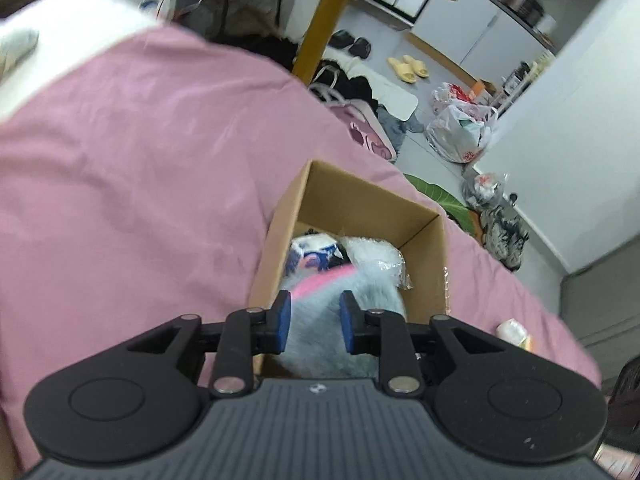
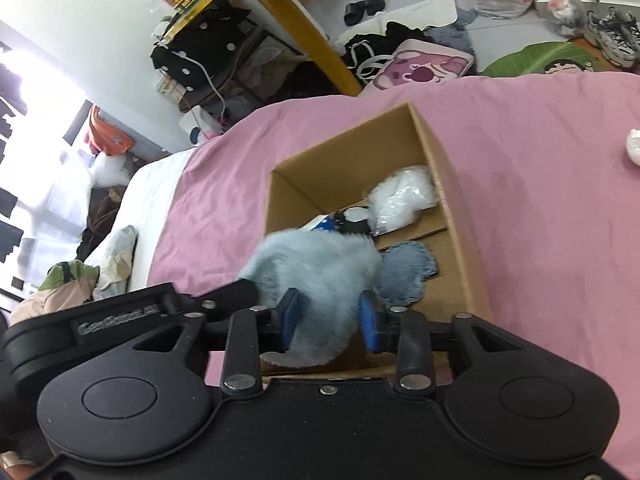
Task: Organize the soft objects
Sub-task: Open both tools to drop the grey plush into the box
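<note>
A light blue fluffy plush toy [image 1: 320, 340] with a pink stripe hangs over the near end of an open cardboard box [image 1: 340, 196] on a pink bedsheet [image 1: 140, 180]. My left gripper [image 1: 315, 320] is shut on the plush, fur filling the gap between its blue pads. In the right wrist view the same plush toy [image 2: 316, 268] sits between the pads of my right gripper [image 2: 329, 322], also shut on it, above the box [image 2: 360, 140]. The left gripper's black body [image 2: 120, 320] reaches in from the left. Inside lie a white furry item in plastic [image 2: 404, 196] and a grey-blue plush piece [image 2: 412, 268].
A small white object [image 2: 634, 146] lies on the sheet right of the box. The bed edge runs behind the box; beyond it the floor holds a yellow table leg [image 2: 304, 28], bags, slippers and shoes. White bedding [image 2: 152, 200] lies to the left.
</note>
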Demonstrator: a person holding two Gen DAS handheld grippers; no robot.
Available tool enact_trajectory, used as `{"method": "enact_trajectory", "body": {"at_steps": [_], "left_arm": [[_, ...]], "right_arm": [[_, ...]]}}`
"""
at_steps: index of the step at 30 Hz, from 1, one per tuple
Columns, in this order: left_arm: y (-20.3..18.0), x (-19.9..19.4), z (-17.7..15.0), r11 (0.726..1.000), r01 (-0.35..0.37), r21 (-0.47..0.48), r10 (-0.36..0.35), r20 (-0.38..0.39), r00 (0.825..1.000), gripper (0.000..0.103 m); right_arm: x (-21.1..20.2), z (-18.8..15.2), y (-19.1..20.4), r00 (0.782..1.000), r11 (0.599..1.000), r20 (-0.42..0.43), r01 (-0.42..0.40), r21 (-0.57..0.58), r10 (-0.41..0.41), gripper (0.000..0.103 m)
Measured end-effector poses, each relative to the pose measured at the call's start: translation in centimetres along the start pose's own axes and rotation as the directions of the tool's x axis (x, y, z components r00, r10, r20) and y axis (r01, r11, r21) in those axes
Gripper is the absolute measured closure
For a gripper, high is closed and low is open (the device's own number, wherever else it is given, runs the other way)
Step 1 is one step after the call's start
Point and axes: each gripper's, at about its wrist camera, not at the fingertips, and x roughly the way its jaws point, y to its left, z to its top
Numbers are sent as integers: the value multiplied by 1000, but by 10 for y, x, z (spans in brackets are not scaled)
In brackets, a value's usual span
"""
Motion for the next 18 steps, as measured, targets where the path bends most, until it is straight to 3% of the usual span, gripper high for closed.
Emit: {"method": "enact_trajectory", "body": {"at_steps": [2, 4, 9, 14, 18], "left_arm": [[-1, -5, 0, 1000, -27, 8, 27, 15, 1000, 61], [2, -9, 1, 999, -32, -8, 32, 23, 999, 52], [-1, -22, 2, 999, -51, -11, 52, 49, 997, 46], [-18, -34, -3, 996, -77, 52, 71, 112, 991, 26], [-34, -38, -7, 988, -111, 105, 96, 138, 986, 23]], "right_arm": [[-5, -1, -3, 1000, 1000, 16, 10, -7, -10, 46], [-10, -2, -5, 1000, 1000, 27, 15, -17, -14, 42], [-23, -2, -7, 999, 999, 44, 0, -33, 1, 40], [-43, -3, -10, 995, 998, 95, 8, -55, -3, 19], [-56, -2, -20, 991, 999, 135, 22, -44, -16, 15]]}}
